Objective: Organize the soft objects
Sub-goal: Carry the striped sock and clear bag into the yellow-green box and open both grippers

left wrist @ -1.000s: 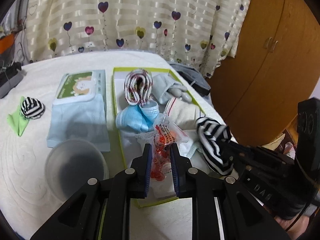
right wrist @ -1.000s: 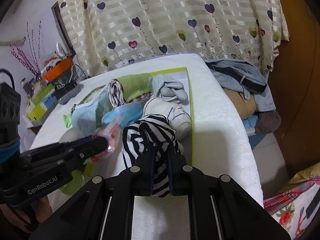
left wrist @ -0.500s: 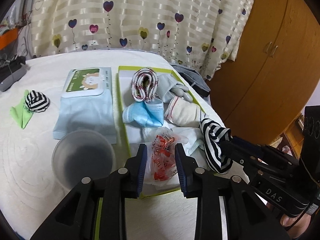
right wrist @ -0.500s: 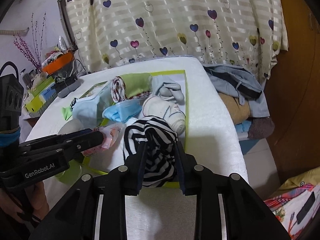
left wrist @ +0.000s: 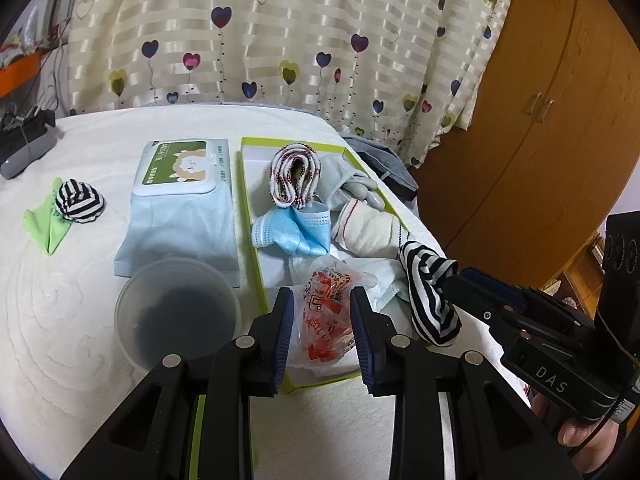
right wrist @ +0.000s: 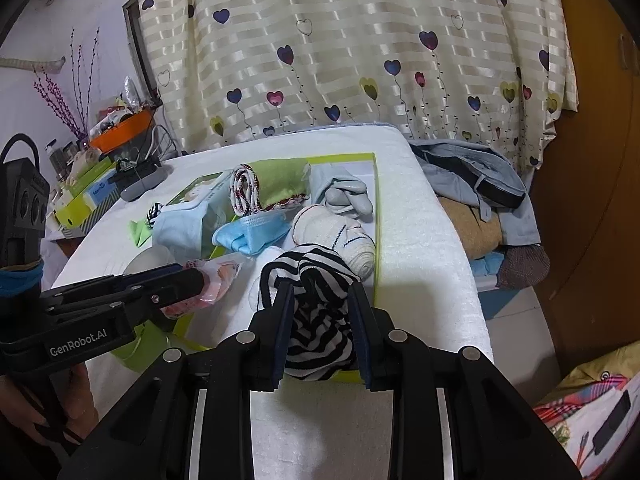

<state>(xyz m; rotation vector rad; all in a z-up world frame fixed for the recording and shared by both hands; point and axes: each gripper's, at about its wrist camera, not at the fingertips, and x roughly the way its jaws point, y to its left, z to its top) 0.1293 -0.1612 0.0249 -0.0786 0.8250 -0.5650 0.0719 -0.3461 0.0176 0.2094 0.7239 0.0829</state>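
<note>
Both grippers have just spread. The left gripper straddles a crinkly red-printed plastic packet; the right gripper straddles a black-and-white striped sock. Both lie at the near end of the green-rimmed tray. The sock overhangs the rim and may slip out.

Two striped socks, one mask, perhaps two gloves.

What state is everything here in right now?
Left gripper, jaws just opened, red packet loose between them.
Right gripper, jaws just opened, striped sock between them.
Wipes pack, lid closed.
Plastic bowl, upright, empty.
Green tray, partly filled.
Wardrobe doors, closed.
</note>
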